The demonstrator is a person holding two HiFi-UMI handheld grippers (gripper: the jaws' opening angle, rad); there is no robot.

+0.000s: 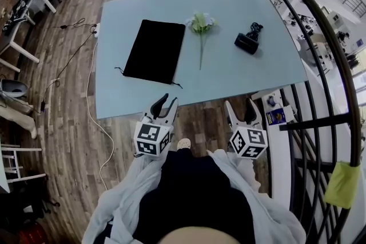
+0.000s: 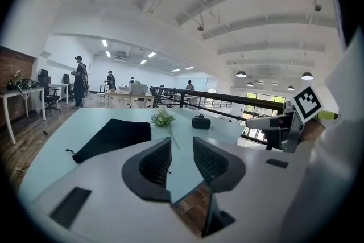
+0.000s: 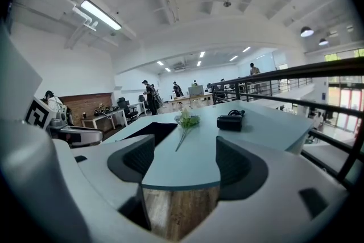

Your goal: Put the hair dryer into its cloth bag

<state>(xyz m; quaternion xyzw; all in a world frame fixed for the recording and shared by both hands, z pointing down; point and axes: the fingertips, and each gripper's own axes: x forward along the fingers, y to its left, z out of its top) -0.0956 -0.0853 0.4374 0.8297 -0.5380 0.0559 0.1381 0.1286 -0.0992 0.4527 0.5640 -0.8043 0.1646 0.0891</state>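
Observation:
A black cloth bag (image 1: 155,50) lies flat on the left half of the pale blue table (image 1: 229,80); it also shows as the bag (image 2: 114,135) and the bag (image 3: 152,130). The black hair dryer (image 1: 248,39) with its coiled cord rests at the table's right side, seen again as the dryer (image 2: 200,121) and the dryer (image 3: 230,121). Both grippers hover just short of the table's near edge. My left gripper (image 1: 165,104) has its jaws partly apart and empty. My right gripper (image 1: 241,111) stands wide open, nothing between its fingers.
A sprig of artificial flowers (image 1: 201,28) lies between bag and dryer. A black metal railing (image 1: 320,123) curves along the right side of the table. Cables trail over the wooden floor (image 1: 74,94) at the left. Desks and people stand far off.

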